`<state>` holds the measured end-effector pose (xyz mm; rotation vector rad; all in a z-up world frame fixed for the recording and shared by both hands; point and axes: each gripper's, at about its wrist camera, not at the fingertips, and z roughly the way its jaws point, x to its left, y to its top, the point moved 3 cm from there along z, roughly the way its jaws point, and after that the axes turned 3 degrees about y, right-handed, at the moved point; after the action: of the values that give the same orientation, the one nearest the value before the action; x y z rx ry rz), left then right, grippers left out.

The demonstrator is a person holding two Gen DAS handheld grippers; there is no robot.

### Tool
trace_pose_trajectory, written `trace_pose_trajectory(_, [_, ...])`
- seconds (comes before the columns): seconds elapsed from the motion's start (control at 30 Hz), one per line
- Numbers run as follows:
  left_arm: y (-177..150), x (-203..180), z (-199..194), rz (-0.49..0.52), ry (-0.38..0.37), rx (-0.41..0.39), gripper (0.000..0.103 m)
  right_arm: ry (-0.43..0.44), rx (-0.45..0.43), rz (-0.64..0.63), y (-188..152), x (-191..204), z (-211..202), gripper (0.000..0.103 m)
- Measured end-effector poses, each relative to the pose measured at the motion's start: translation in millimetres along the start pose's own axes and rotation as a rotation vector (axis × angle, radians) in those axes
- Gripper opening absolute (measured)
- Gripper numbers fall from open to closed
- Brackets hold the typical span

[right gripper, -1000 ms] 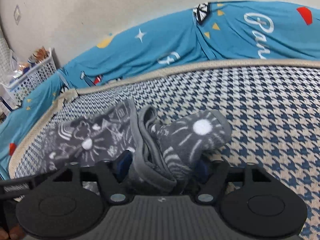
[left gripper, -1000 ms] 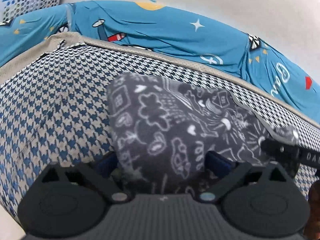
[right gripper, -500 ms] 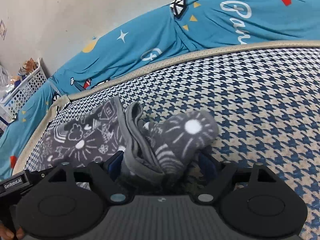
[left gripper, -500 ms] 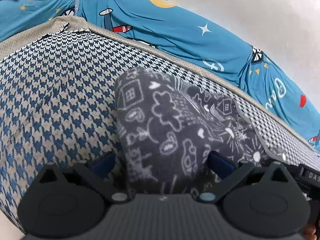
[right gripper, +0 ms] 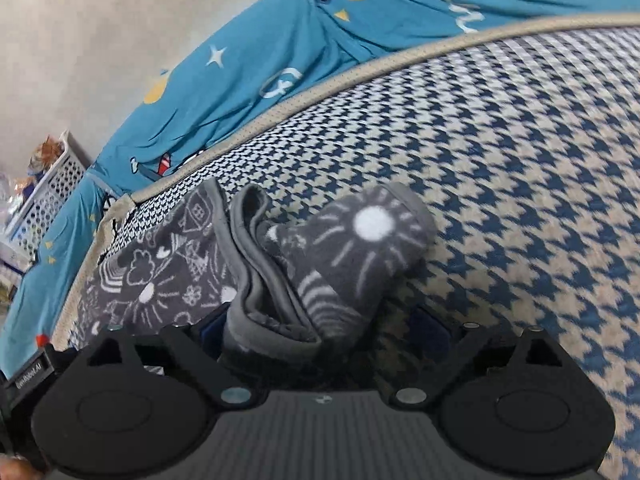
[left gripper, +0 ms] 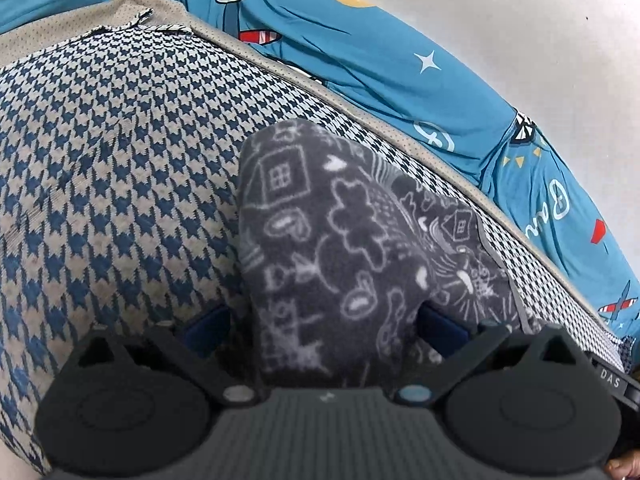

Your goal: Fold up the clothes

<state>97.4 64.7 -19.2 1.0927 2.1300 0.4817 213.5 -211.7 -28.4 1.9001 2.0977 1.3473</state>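
Note:
A dark grey fleece garment (left gripper: 340,240) with white doodle print lies folded on the houndstooth bed cover (left gripper: 100,160). My left gripper (left gripper: 324,320) is open, its blue pads (left gripper: 208,320) standing on either side of the garment's near end, with a gap on the left. In the right wrist view the garment (right gripper: 360,248) shows its bunched end with the grey hem. My right gripper (right gripper: 320,322) is open around that end, and cover shows between the cloth and the right pad (right gripper: 428,320). The two grippers sit side by side at the garment's near edge.
A teal printed sheet (left gripper: 360,52) runs along the far side of the cover against a pale wall (left gripper: 520,20). A white perforated basket (right gripper: 52,192) stands at the far left. The other gripper's body (right gripper: 28,376) shows at the left edge. Bare houndstooth cover (right gripper: 540,160) spreads to the right.
The right gripper's fingers have spread apart, freeing the bunched end of the garment. Both grippers have tilted lower and closer to the cover; the garment stays in place.

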Motion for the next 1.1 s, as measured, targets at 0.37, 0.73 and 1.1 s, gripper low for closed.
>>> trace_pose_trajectory(0.37, [-0.9,-16.6,6.5,0.091,0.059,-0.012,0.103,-0.015,-0.05,-0.172,-8.3,24.6,18.5,0.085])
trace_pose_trajectory(0.73, [-4.3,-41.9,1.9,0.217,0.075,-0.057,0.078,-0.008,-0.064,-0.229,-6.3,35.3,12.5,0.05])
trace_pose_trajectory(1.1, [-1.4,-49.6,-15.6,0.237,0.09,-0.107,0.06,-0.001,-0.117,-0.274,-1.4,57.1,-5.2,0.04])
